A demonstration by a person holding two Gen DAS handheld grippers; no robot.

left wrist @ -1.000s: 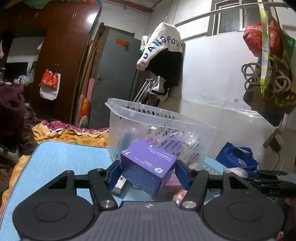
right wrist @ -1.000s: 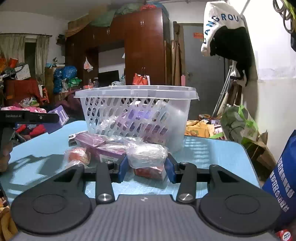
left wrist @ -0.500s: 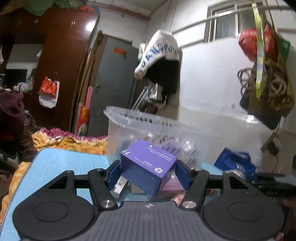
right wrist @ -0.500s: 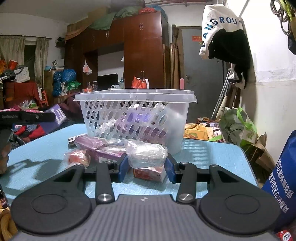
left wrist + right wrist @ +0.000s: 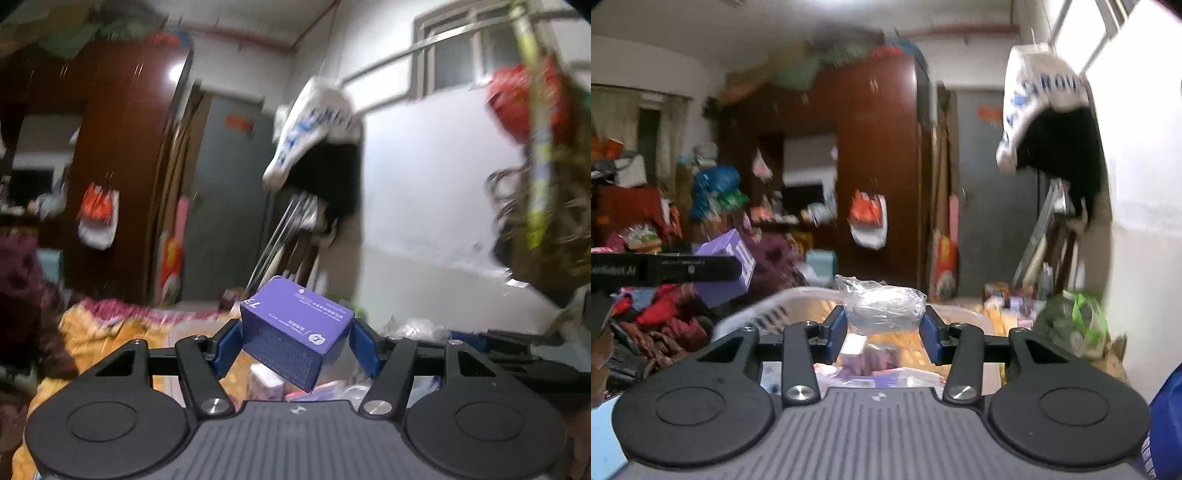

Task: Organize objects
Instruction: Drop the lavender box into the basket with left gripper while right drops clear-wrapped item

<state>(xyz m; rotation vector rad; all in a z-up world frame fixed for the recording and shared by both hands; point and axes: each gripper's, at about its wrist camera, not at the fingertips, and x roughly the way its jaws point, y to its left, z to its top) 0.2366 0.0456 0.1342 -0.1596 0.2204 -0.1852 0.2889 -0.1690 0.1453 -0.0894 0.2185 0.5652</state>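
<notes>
Above the basket [image 5: 768, 310], both tools have risen, carrying purple box [image 5: 295, 334] and bag [image 5: 882, 308].

Both cams sit right behind their tongs, looking forward and a bit upward into the room. Both catch the tall dark-brown wooden wardrobe [image 5: 122, 155] [image 5: 882, 166] and the hanging white-and-black hoodie [image 5: 317, 122] [image 5: 1045, 110].

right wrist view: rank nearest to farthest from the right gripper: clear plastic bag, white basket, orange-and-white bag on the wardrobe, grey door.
1. clear plastic bag: clamped between the right gripper fingers.
2. white basket: just below and ahead, rim under the bag.
3. orange-and-white bag: hanging on the wardrobe front, centre background.
4. grey door: back wall, right of the wardrobe, a bit deeper.
</notes>
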